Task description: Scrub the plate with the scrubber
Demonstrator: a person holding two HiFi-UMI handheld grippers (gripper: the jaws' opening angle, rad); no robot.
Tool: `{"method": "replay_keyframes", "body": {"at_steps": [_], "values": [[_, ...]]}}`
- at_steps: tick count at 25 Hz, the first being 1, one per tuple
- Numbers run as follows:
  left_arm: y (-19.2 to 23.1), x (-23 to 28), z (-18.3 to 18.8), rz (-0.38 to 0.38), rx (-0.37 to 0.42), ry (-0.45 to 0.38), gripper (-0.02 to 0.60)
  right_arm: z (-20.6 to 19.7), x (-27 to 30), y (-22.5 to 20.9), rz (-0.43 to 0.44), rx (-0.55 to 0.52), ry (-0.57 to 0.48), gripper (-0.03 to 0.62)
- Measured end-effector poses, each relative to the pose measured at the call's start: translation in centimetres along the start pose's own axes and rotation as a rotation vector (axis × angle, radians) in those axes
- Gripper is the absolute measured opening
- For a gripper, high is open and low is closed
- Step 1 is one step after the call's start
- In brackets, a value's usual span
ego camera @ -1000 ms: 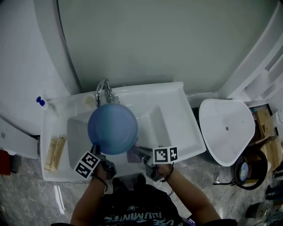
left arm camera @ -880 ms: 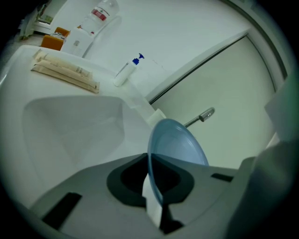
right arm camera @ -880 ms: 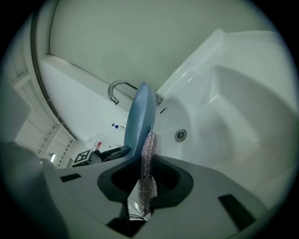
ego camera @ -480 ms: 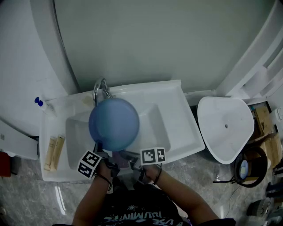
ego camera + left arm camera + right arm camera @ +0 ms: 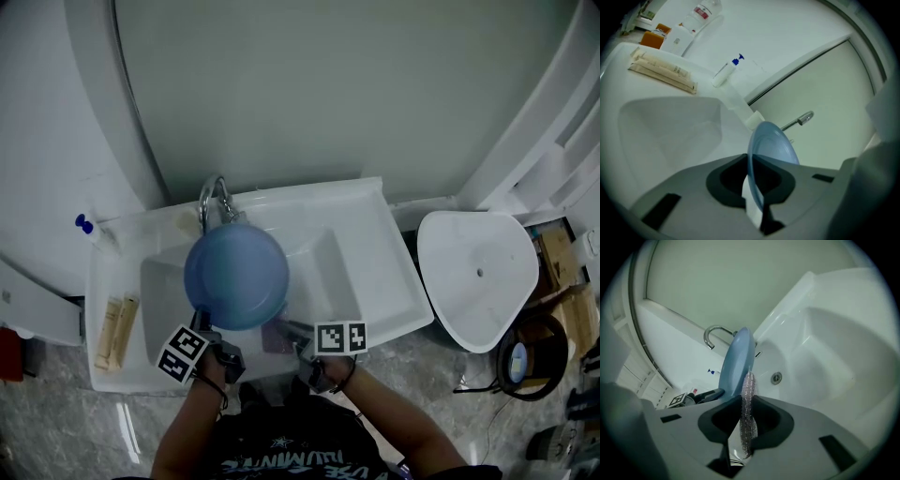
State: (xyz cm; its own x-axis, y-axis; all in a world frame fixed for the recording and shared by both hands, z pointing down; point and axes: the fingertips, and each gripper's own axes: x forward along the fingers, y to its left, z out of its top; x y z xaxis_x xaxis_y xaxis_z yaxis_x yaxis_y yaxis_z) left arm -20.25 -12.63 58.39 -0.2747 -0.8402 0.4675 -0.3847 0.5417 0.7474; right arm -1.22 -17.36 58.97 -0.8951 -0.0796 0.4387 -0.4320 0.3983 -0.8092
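left gripper [image 5: 752,199] is clamped tight on the near rim of the blue plate [image 5: 236,275] and holds it over the basin of the white sink [image 5: 361,239], just in front of the faucet [image 5: 214,194]. right gripper [image 5: 746,427] is closed on the silvery mesh scrubber [image 5: 748,401], which stands thin between its jaws. the scrubber sits just beside the plate's lower right edge; contact cannot be confirmed. two packets [image 5: 116,323] lie on the sink's left ledge.

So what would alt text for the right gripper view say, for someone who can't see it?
The right hand-held gripper pinches a glittery mesh scrubber, seen edge-on, beside a blue plate over a white sink with a curved tap.
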Motion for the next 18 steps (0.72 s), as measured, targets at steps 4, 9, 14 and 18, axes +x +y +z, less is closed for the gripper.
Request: {"method": "replay_keyframes", "body": {"at_steps": [4,9,14,18], "values": [[1.0,0.3,-0.8,0.03,0.109,0.065,0.028,4.1,-3.5,-2.9,-0.139,-0.107,-0.123,0.08],[1.2,1.8,-3.7,0.046,0.197,0.209,0.028,9.1,-7.5,-5.4,-0.268,-0.216,-0.244,0.08],[0.4,4.0,-7.2,0.027,0.286,0.365,0.028,11.5,-8.8,-5.2,-0.305,-0.384,-0.245,0.08],[-0.1,6.0,-9.5,0.032,0.357,0.452,0.028,11.6,-8.6,-5.5,-0.297,-0.44,-0.202,0.08]]}}
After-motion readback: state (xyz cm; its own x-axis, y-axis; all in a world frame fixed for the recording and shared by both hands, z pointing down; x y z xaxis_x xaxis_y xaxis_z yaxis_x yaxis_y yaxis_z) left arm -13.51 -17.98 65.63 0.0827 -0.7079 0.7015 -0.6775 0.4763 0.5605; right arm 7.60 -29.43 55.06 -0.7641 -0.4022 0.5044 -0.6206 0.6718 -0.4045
